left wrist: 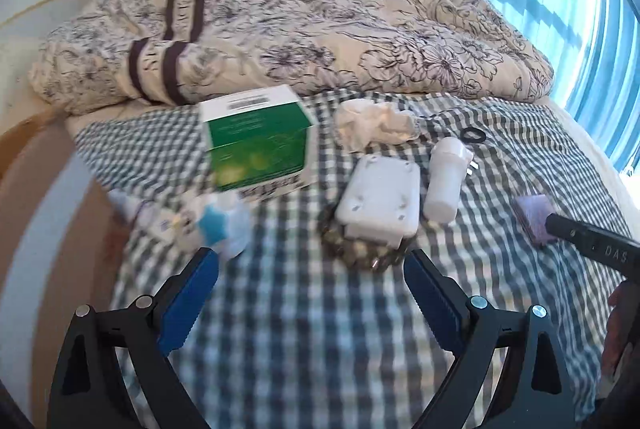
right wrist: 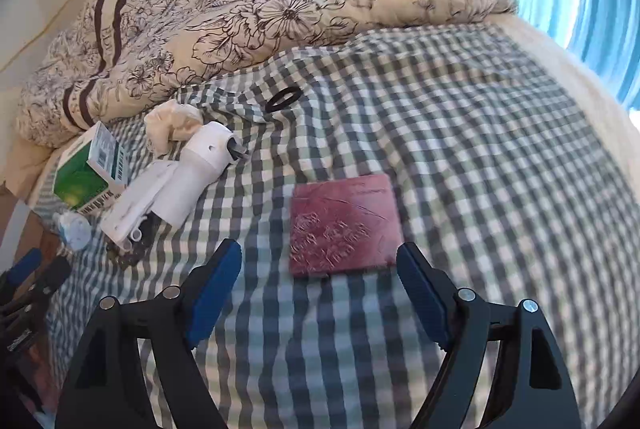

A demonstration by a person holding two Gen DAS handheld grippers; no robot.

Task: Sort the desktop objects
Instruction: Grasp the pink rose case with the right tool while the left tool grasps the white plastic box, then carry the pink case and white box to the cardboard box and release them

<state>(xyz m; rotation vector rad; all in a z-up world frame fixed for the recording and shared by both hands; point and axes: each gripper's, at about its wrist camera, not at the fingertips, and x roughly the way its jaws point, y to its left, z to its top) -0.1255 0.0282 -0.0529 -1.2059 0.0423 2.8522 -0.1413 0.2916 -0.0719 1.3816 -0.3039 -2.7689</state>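
Blurred small bottle [left wrist: 218, 225] (label unreadable), beaded bracelet [left wrist: 360, 253] half hidden under white adapter [left wrist: 378, 201]

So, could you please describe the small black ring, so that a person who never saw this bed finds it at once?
Start from the folded floral quilt at the far end of the checked sheet. Just in front of its edge lies the black ring, flat on the sheet and apart from the white cylinder with plug prongs. It is the only black, hollow thing there; its neighbours are white and solid.
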